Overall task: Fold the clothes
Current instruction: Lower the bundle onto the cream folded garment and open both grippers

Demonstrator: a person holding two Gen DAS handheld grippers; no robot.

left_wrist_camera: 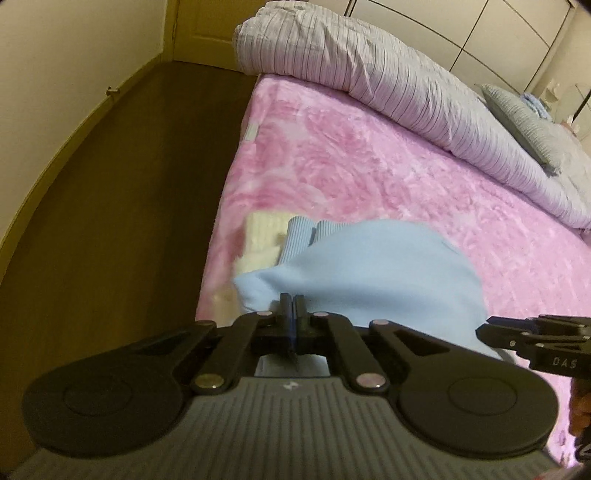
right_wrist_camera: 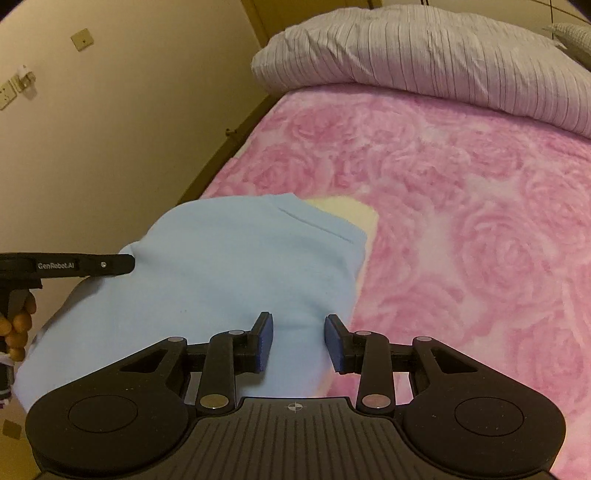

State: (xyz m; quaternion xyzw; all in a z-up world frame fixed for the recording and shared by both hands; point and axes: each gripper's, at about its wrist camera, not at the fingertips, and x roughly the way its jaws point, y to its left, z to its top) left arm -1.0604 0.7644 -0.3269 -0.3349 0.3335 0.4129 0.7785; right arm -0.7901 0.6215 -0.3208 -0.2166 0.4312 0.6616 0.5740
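Observation:
A light blue garment (left_wrist_camera: 373, 269) lies near the left edge of a bed with a pink rose-patterned blanket (left_wrist_camera: 369, 166). It also shows in the right wrist view (right_wrist_camera: 236, 273). A cream cloth (left_wrist_camera: 264, 236) lies partly under it, seen past its far edge in the right wrist view (right_wrist_camera: 354, 210). My left gripper (left_wrist_camera: 293, 302) is shut on the near edge of the blue garment. My right gripper (right_wrist_camera: 298, 332) is open just above the garment's near right part, holding nothing. The left gripper's side shows in the right wrist view (right_wrist_camera: 85, 265).
A rolled grey striped duvet (left_wrist_camera: 388, 85) lies along the far side of the bed, with a grey pillow (left_wrist_camera: 528, 122) beyond it. Dark wooden floor (left_wrist_camera: 122, 206) runs left of the bed, bounded by a cream wall (right_wrist_camera: 110, 110) and a door (left_wrist_camera: 207, 18).

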